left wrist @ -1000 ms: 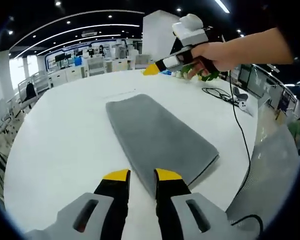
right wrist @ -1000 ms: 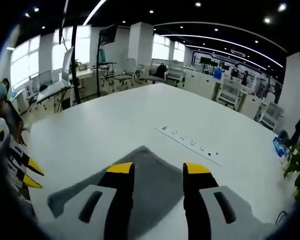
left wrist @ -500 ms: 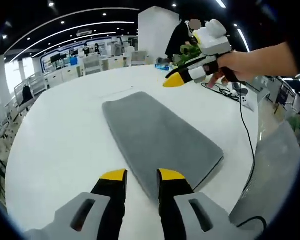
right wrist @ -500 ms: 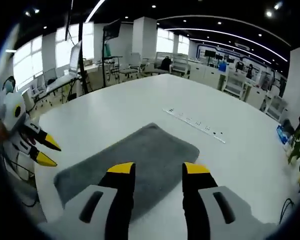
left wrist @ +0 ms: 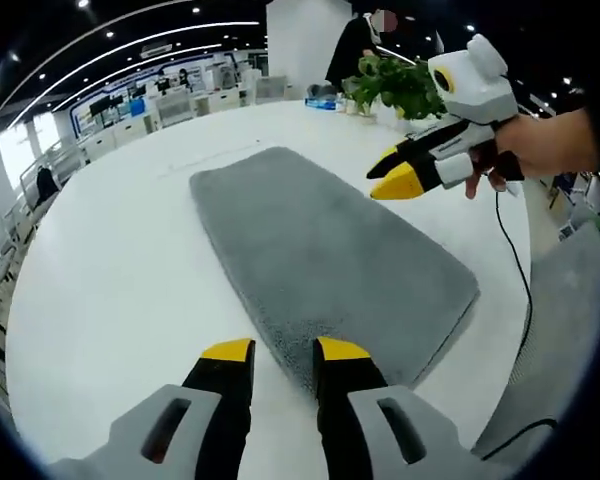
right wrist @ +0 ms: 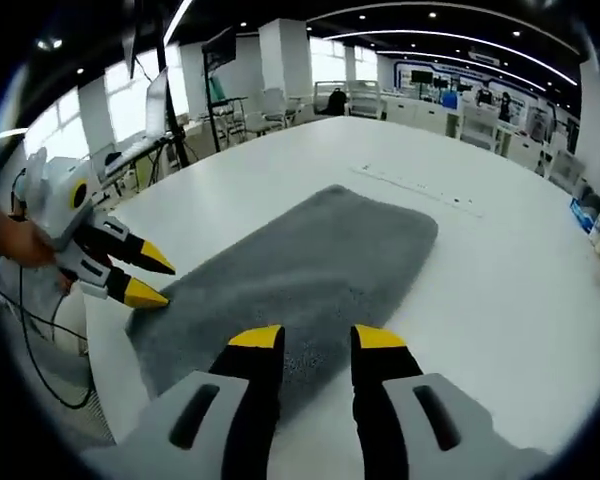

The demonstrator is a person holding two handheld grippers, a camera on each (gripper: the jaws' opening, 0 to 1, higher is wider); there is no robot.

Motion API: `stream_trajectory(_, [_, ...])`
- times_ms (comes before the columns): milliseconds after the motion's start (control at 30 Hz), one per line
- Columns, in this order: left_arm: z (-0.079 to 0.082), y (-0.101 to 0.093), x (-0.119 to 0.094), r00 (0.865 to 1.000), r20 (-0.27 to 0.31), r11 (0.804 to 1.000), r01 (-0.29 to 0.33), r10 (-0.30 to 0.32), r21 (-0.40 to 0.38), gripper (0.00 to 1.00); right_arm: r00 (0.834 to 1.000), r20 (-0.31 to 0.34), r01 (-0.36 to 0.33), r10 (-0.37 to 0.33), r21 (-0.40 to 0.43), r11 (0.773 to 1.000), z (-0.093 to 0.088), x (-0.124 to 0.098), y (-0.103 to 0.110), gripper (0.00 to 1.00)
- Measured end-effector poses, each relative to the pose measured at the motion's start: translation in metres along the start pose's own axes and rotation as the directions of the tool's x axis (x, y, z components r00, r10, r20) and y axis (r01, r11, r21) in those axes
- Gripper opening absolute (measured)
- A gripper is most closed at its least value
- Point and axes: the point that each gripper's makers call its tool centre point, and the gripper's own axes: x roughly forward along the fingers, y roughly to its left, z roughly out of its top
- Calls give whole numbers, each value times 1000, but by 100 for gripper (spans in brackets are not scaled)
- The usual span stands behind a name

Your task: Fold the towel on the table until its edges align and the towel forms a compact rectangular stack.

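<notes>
White table (left wrist: 100,280), towel (left wrist: 320,250) just beyond jaws.

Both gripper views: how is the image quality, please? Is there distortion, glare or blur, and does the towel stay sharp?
Left gripper view: strong fisheye bending, the table edge curves; the towel pile is sharp, the far room soft. Right gripper view: the same bending; the towel is a little softer, the left gripper slightly blurred; bright windows wash out the background. Ceiling lights give even light and faint shadows.

Bright, even light comes from ceiling strips (left wrist: 130,45) and spotlights, with daylight through windows (right wrist: 90,115). The white table (left wrist: 100,270) shines softly. Shadows are faint. Straight lines bow and soften towards the edges.
</notes>
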Motion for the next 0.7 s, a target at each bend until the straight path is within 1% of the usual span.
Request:
stream_trajectory(67, [-1,-1,2,1000,-3,1000,4,-4,24,23,1000,-25,-8,9,4,1000,-11,3,2,26])
stream_trajectory(133, [-3,-2,2,1000,-5,999,10,-9,36,22,999,-48,-17,16,-11,1000,-20,4,6,26])
stream_trajectory(167, [-4,-2,3,1000,-6,999,13,-13,38,21,998,-54,-11,10,-28,1000,-24,3,7,25])
stream_trajectory(233, [-4,-5,2,999,-8,999,34,-34,11,18,998,-63,-11,10,-25,1000,-27,1,10,23])
stream_trajectory(267, [-4,-7,2,999,-11,999,45,-45,-10,16,996,-84,-12,10,-29,999,-32,2,8,21])
stream_trajectory(300, [-6,-11,3,998,-21,996,65,-66,-55,14,990,-141,-24,14,-71,997,-43,1,8,17])
stream_trajectory(333, [-5,-10,3,998,-24,996,64,-65,-57,13,992,-126,-12,-2,-107,994,-43,1,5,17])
stream_trajectory(367, [-5,-10,3,998,-23,997,60,-61,-48,13,995,-100,-17,5,-113,993,-40,3,7,17])
stream_trajectory(400, [-5,-11,3,998,-25,997,62,-64,-49,12,994,-105,-14,5,-93,996,-41,3,5,17])
stream_trajectory(467, [-5,-13,4,997,-29,996,70,-71,-52,11,994,-110,-12,3,-87,996,-40,-1,11,17])
stream_trajectory(567, [-5,-16,4,996,-29,995,83,-84,-47,11,992,-125,-14,0,-112,994,-43,-2,10,16])
stream_trajectory(700, [-3,-21,6,995,-28,994,97,-99,-45,11,991,-137,-18,1,-122,992,-46,-7,7,15])
